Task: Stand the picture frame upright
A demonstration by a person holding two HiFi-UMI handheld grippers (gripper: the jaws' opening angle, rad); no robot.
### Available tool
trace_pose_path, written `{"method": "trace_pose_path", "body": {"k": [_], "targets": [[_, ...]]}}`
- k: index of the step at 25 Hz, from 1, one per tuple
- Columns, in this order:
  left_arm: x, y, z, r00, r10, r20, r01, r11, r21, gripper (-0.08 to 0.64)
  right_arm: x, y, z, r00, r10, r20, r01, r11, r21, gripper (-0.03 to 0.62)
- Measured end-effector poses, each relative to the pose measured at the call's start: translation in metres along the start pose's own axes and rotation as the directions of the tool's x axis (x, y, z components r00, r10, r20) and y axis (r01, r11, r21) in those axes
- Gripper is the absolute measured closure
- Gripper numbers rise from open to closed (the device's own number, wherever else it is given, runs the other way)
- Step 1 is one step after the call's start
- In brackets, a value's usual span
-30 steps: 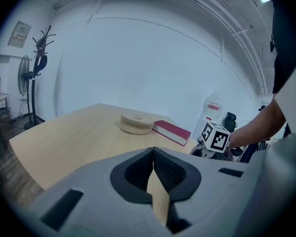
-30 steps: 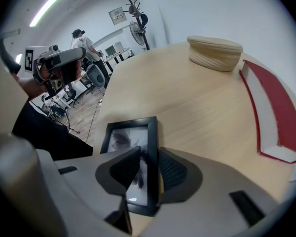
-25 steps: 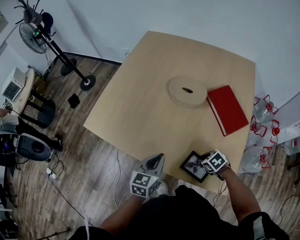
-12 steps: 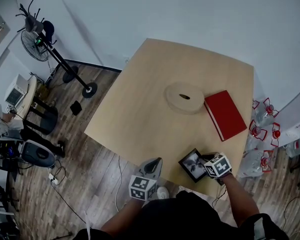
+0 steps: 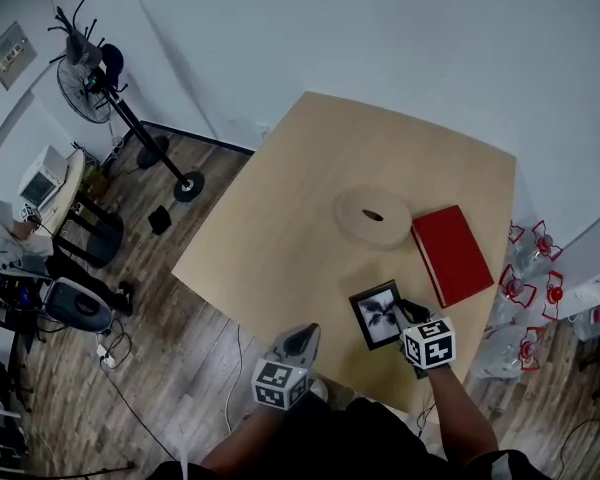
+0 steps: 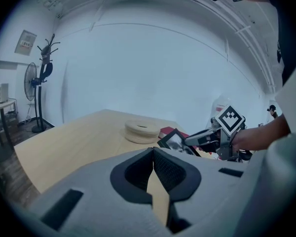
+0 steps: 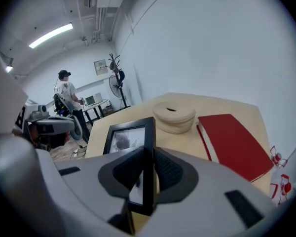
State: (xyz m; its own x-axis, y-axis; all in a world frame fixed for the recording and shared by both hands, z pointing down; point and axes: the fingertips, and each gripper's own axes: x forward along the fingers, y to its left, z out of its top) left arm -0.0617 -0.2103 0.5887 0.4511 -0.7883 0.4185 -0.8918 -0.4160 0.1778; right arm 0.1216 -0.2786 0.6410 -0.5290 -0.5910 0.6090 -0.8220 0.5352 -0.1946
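The right gripper (image 7: 149,158) is clamped on one side edge of the frame (image 7: 128,142), the dark moulding pinched between both pads. The picture faces 9 o'clock in the right gripper view. The left gripper (image 6: 153,154) has its jaws closed with nothing between them. In the head view it hangs off the table's near edge, at about 8 o'clock from the frame (image 5: 378,313).

There the frame is tilted up over the near part of the table (image 5: 280,228), at 10 o'clock from the right gripper (image 5: 408,318). I cannot tell whether its lower edge touches the wood. The disc (image 5: 372,215) lies at 12 o'clock from the frame, and the red book (image 5: 452,253) at 2 o'clock, both near but apart from it.

The hold is narrow and to one side, so the frame may pivot between the pads or slide out if tipped further. No view shows a rear stand, and if none is folded out the frame would likely fall flat on release. It is also close to the near edge, so a topple towards 6 o'clock could take it to the floor. The book leaves little room for a swing towards 2 o'clock.
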Motion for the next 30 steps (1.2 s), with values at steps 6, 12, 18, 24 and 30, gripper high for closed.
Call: {"method": "trace_pose_path", "body": {"k": [6, 12, 18, 24, 30], "targets": [[0.005, 0.036, 0.022, 1.0, -0.005, 0.013, 0.005, 1.0, -0.002, 0.554, 0.015, 0.006, 0.044, 0.993, -0.091, 0.077, 0.087, 0.994, 0.065, 0.525], [0.022, 0.065, 0.047, 0.996, -0.086, 0.021, 0.082, 0.987, 0.139, 0.554, 0.045, -0.007, 0.071, 0.965, -0.235, 0.115, 0.216, 0.964, 0.155, 0.524], [0.035, 0.11, 0.051, 0.989, -0.146, -0.012, 0.146, 0.977, 0.158, 0.554, 0.085, -0.016, 0.077, 0.926, -0.364, 0.105, 0.32, 0.9, 0.296, 0.525], [0.041, 0.151, 0.052, 0.982, -0.187, -0.037, 0.19, 0.968, 0.162, 0.554, 0.12, -0.019, 0.079, 0.88, -0.455, 0.134, 0.356, 0.82, 0.448, 0.525], [0.046, 0.182, 0.049, 0.975, -0.215, -0.058, 0.221, 0.963, 0.154, 0.554, 0.141, -0.025, 0.068, 0.837, -0.541, 0.086, 0.428, 0.743, 0.514, 0.525]]}}
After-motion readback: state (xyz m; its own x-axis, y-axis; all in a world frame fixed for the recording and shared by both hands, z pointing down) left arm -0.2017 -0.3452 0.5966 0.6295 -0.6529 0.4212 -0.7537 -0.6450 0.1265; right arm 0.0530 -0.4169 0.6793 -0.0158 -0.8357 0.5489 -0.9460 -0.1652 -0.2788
